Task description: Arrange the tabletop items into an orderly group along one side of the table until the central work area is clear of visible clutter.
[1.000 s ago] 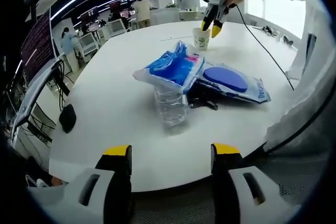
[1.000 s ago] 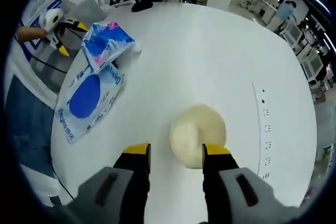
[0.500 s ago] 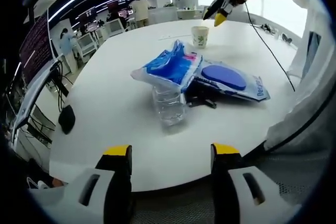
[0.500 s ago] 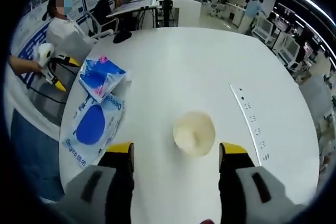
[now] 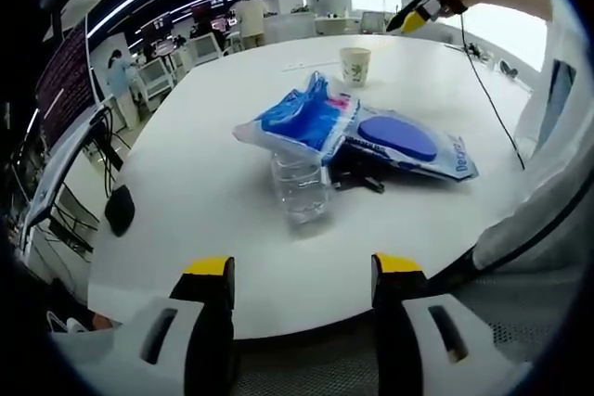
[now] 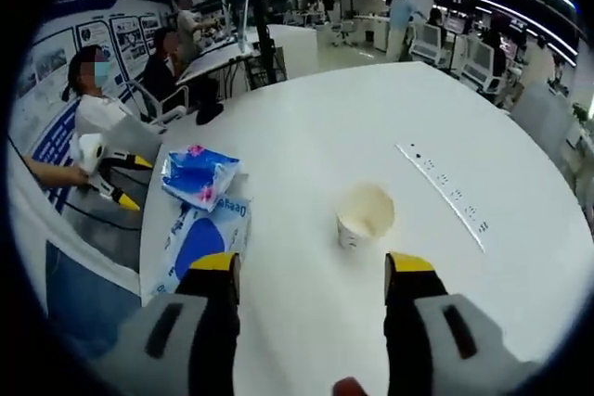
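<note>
Clutter sits in one bunch near the table edge closest to the person: a clear plastic cup [image 5: 300, 186] standing upright, a blue crinkly pouch [image 5: 304, 122] leaning over its rim, a flat white pack with a blue oval [image 5: 408, 144] just beside, and something small and black [image 5: 357, 176] tucked between the cup and the flat pack; can't tell what it is. Paper cup [image 6: 364, 217] stands upright and alone, well apart from that bunch, nearer the table's middle; in the left gripper view it's on the far side of the pile.

Left gripper [image 5: 297, 271] hangs off the table edge [image 5: 278, 317], jaws spread, nothing between them, aimed at the bunch. Right gripper [image 6: 311, 271] is up above the table, jaws spread wide and empty, with the paper cup framed between and beyond the tips; in the left gripper view it's high above the far side.

My read: paper cup is the outlier, so it either marks the target side or needs pulling toward the bunch. Wide-open right jaws suit a cup-sized grab. Soft pouch resting on the clear cup will likely slump once either is moved, so take the pouch first.
</note>
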A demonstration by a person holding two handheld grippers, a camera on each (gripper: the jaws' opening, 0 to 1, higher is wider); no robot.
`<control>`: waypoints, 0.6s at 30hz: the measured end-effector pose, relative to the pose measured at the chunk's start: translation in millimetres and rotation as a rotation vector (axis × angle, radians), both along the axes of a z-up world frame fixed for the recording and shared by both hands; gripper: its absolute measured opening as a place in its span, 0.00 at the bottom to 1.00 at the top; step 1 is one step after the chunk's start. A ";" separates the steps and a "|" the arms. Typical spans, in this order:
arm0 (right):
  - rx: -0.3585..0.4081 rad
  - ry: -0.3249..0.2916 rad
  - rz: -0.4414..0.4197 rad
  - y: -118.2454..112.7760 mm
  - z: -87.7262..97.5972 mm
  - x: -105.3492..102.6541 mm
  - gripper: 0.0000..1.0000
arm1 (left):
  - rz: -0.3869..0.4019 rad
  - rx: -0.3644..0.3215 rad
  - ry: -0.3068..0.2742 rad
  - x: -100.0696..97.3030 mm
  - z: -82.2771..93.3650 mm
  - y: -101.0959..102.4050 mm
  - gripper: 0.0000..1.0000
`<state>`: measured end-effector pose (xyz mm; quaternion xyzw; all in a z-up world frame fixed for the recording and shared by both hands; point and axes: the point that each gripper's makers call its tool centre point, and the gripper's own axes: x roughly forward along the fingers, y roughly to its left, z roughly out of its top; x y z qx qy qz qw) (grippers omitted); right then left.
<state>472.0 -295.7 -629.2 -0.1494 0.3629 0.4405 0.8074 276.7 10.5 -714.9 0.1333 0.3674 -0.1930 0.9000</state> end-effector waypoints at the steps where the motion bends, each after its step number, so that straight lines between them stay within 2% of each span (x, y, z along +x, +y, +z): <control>1: 0.009 -0.003 0.005 0.7 2.7 -5.7 0.62 | -0.001 0.002 0.000 -0.1 -0.4 0.6 0.60; 7: 0.029 -0.006 -0.022 -6.8 12.5 -30.1 0.66 | -0.007 0.007 -0.004 -0.2 -1.2 1.7 0.60; 14: 0.070 0.018 -0.072 -11.6 13.8 -51.4 0.67 | -0.015 0.012 0.002 -0.7 -3.5 1.8 0.59; 18: 0.089 0.028 -0.097 -12.8 15.1 -64.6 0.65 | -0.014 0.012 0.007 -1.3 -3.8 1.9 0.59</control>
